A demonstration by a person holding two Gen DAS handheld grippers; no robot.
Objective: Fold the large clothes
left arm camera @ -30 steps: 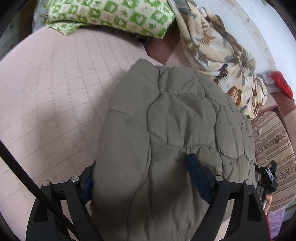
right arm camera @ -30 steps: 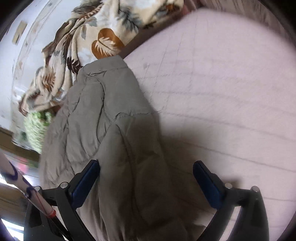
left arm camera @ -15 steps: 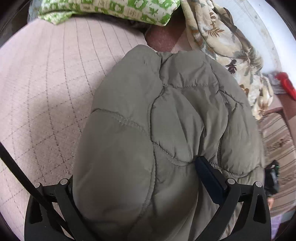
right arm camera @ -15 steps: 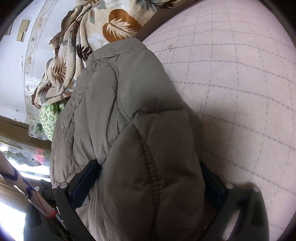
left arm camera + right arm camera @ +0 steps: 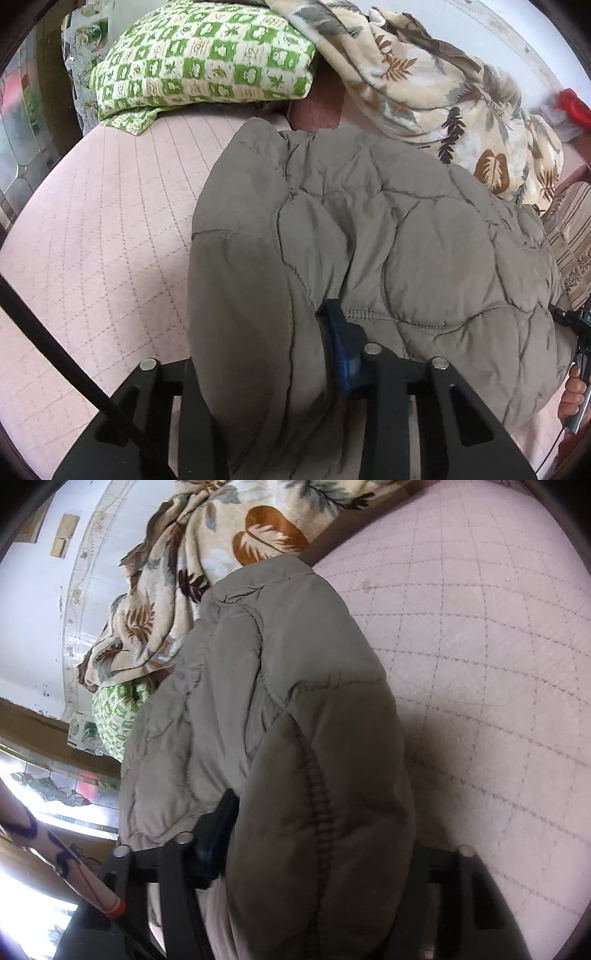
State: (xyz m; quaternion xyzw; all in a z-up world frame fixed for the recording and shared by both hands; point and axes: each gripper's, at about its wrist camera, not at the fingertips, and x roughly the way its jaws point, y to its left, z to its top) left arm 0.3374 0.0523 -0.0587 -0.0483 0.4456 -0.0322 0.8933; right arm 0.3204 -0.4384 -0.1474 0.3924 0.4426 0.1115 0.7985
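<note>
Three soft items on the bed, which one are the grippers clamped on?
The grey-green quilted jacket. Left gripper and right gripper both pinch it; the green checked pillow and leaf-print blanket lie untouched behind.

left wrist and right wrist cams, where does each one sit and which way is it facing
Left wrist: on the left gripper, facing over the olive quilted jacket toward the green pillow and leaf blanket; its fingers and the person's right hand show.
Right wrist: on the right gripper, rolled sideways, facing along the jacket to the blanket and wall; its fingers show.
Shared: jacket, blanket, pillow, pink mattress.
</note>
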